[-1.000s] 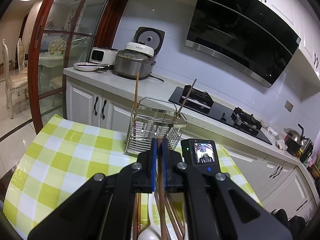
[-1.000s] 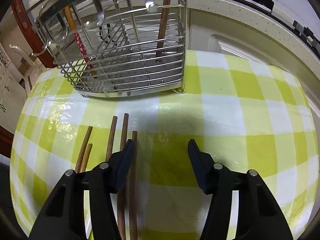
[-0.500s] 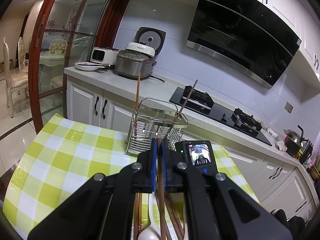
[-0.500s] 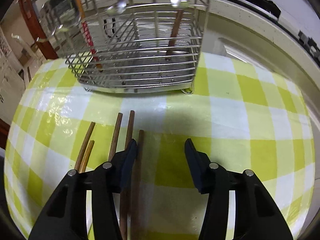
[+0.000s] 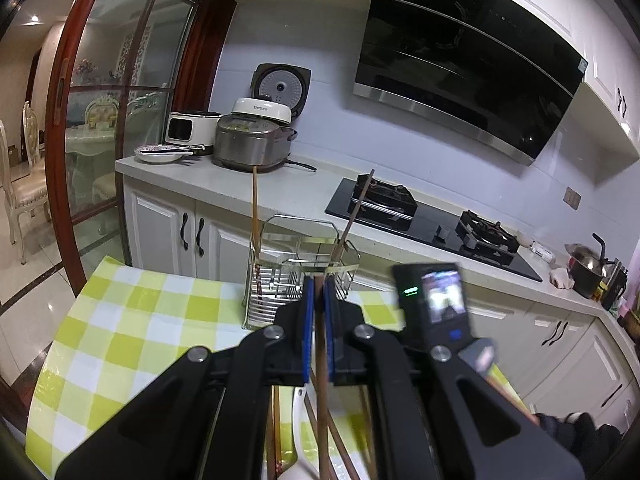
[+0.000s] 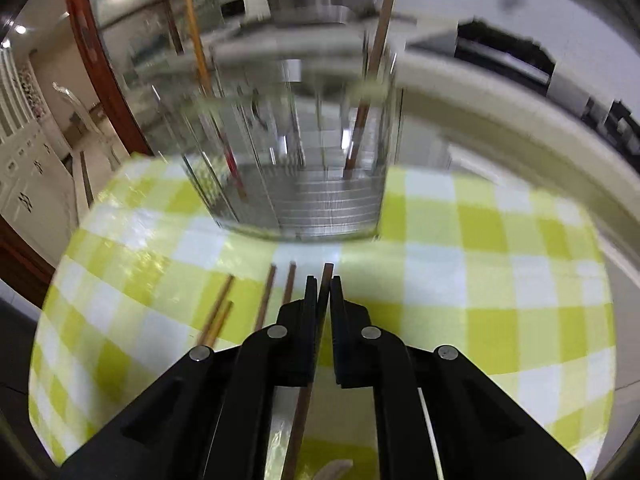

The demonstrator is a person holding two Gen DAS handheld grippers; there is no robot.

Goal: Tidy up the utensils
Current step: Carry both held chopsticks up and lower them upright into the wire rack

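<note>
My left gripper (image 5: pixel 319 280) is shut on a brown chopstick (image 5: pixel 321 400), held above the green-checked table (image 5: pixel 120 340) in front of the wire utensil rack (image 5: pixel 280 276). Two chopsticks (image 5: pixel 253 208) (image 5: pixel 356 216) stand upright in the rack. My right gripper (image 6: pixel 323 280) is shut on another brown chopstick (image 6: pixel 302 420), its tip poking out just past the pads toward the rack (image 6: pixel 320 200). Several loose chopsticks (image 6: pixel 266 300) lie on the cloth to the left of it. The right gripper's camera body (image 5: pixel 436 300) shows blurred beside my left one.
A white spoon (image 5: pixel 298 416) lies under the left gripper. Behind the table runs a counter (image 5: pixel 320 192) with rice cookers (image 5: pixel 250 140), a plate (image 5: pixel 156 154) and a gas hob (image 5: pixel 432 224). A glass door with a red frame (image 5: pixel 60 120) stands at the left.
The right gripper's jaws have shut on a chopstick and lifted it off the cloth; its view has tilted up toward the rack. The left gripper still grips its chopstick and has risen slightly.
</note>
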